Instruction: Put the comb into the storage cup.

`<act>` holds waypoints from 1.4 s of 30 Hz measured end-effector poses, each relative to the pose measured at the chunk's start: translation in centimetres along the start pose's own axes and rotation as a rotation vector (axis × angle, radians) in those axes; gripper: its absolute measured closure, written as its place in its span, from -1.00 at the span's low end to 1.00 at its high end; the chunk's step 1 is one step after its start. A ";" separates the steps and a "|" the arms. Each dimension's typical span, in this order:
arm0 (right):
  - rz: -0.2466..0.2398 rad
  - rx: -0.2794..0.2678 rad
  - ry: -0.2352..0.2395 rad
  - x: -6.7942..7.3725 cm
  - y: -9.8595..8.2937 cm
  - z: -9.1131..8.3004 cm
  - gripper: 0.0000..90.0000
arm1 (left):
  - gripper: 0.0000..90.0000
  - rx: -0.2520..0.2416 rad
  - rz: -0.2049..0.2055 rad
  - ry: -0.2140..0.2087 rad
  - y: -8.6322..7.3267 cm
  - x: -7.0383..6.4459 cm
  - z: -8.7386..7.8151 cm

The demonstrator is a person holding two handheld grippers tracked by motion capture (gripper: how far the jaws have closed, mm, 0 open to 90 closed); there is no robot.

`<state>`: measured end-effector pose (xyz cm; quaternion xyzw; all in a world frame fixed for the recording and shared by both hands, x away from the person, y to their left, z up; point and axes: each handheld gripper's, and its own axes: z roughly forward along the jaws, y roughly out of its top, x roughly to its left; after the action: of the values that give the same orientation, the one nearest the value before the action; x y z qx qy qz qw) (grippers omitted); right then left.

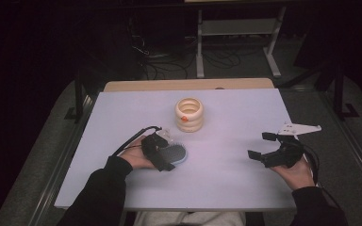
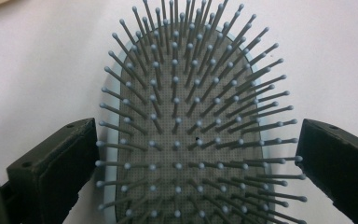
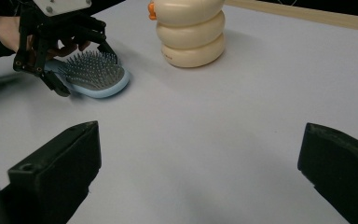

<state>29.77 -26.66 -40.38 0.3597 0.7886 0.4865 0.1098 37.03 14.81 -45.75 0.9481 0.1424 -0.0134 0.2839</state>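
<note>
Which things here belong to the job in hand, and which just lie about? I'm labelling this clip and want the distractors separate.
In the job:
- hairbrush, bristles up on the table
- left gripper, fingers open on either side of the hairbrush

Lying about:
- cream ringed container, standing apart behind the hairbrush
- right gripper, open over bare table

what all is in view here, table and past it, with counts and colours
hairbrush: 1, light blue body, grey pad and bristles, lying bristles up at the table's left front
ringed container: 1, cream with an orange spot, upright at centre back
table: 1, pale lilac-white top, wooden edge at the far side
metal stand: 1, pale grey, on the floor beyond the table
cables: several, black, on the floor beyond
left gripper: 1, black, fingers open either side of the hairbrush
right gripper: 1, black, open, above the table's right side
sleeves: 2, black, at the near edge
</note>
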 end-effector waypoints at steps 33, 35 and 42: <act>0.009 -0.007 0.002 0.0 0.0 -0.1 -1.00 | -0.57 0.008 0.084 0.067 0.4 -0.4 0.2; 0.010 -0.008 0.003 -0.1 0.0 -0.1 -1.00 | -0.57 0.011 0.086 0.069 0.4 -0.3 0.1; 0.013 -0.010 0.005 -0.1 0.0 -0.1 -1.00 | -0.57 -0.004 0.072 0.071 0.2 -0.1 -0.6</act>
<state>29.78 -26.82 -40.33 0.3631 0.7840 0.4921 0.1064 36.98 14.93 -45.15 0.9519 0.1183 0.0307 0.2809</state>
